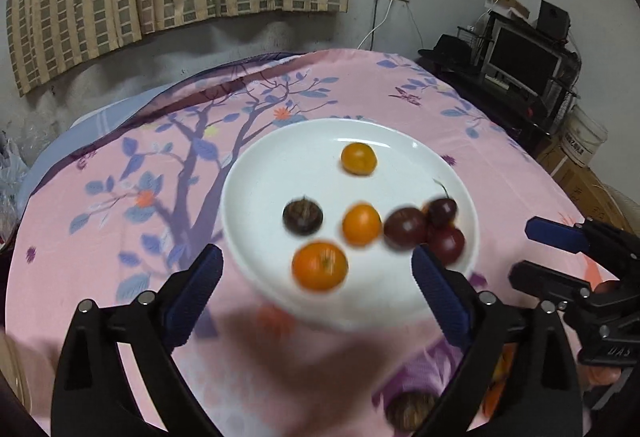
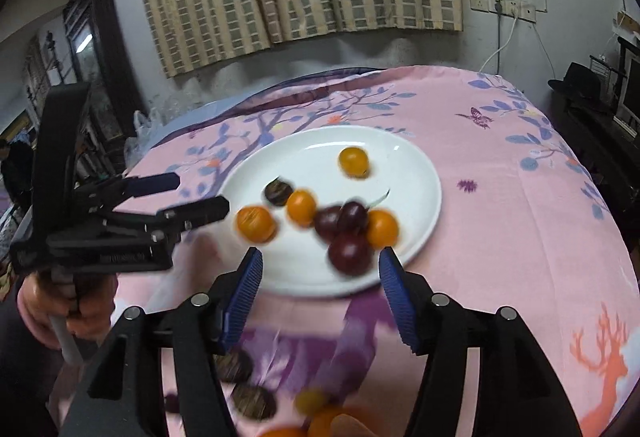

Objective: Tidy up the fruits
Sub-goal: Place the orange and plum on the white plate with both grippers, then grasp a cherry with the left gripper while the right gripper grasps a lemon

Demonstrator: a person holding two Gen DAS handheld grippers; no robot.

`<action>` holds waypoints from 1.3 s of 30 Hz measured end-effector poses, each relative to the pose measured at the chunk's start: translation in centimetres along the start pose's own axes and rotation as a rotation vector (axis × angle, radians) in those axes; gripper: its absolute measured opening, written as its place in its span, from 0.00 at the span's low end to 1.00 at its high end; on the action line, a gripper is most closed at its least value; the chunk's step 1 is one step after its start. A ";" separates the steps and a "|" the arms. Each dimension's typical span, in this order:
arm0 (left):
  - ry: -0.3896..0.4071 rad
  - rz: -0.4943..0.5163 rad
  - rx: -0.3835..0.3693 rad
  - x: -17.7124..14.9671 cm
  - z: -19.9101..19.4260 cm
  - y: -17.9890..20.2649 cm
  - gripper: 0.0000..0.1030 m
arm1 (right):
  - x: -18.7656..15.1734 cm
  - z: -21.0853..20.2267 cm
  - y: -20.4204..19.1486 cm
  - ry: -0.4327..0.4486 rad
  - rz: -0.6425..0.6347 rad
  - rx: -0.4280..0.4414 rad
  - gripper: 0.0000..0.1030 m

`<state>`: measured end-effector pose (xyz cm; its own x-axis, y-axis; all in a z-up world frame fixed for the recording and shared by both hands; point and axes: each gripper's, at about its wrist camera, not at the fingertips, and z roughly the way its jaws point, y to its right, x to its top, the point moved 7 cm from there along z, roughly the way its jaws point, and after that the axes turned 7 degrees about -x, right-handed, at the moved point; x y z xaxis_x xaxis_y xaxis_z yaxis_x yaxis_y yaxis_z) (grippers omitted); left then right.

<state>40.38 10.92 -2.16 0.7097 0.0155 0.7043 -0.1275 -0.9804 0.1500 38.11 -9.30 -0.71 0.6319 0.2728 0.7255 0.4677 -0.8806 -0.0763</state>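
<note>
Both grippers, the left one (image 1: 316, 269) and the right one (image 2: 320, 269), hang released and empty over the near edge of the white plate (image 1: 280, 157). On the plate lie orange fruits (image 1: 361, 224), dark red fruits (image 1: 405, 228) and a brown one (image 1: 303, 216); more fruit (image 2: 254, 402) lies on the pink cloth (image 2: 500, 237) nearer.

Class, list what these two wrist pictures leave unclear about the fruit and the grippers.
- Right wrist view: fruit near the bottom edge is motion-blurred and partly behind the right hand-held gripper; kinds and count are unclear.
- Left wrist view: one round brown thing at the bottom is blurred and cut by the left hand-held gripper.
- On the plate, the dark fruits overlap and smear; exact count is uncertain.
</note>
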 end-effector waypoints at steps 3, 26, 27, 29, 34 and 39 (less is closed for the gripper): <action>0.005 -0.006 -0.020 -3.4 -2.9 -0.2 0.91 | -3.7 -3.5 -2.0 0.005 -0.043 0.062 0.59; -0.019 -0.057 -0.028 -11.9 -6.1 -2.1 0.91 | -12.7 -2.5 -10.3 -0.152 -0.485 -0.053 0.59; -0.017 -0.060 -0.031 -11.8 -6.2 -2.1 0.91 | -12.8 -2.4 -10.4 -0.164 -0.494 -0.042 0.59; -0.017 -0.062 -0.036 -11.8 -6.2 -2.1 0.91 | -13.0 -2.0 -10.7 -0.179 -0.514 -0.041 0.58; -0.015 -0.058 -0.035 -11.8 -6.3 -2.0 0.91 | -13.6 -1.1 -10.8 -0.221 -0.537 -0.067 0.50; -0.018 -0.057 -0.037 -11.8 -6.4 -1.9 0.91 | -13.8 -1.4 -10.6 -0.223 -0.521 -0.081 0.40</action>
<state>27.83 13.89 -6.34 0.7286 0.0676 0.6816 -0.1116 -0.9701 0.2156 23.58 -4.23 -8.96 0.4497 0.7463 0.4907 0.7089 -0.6324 0.3122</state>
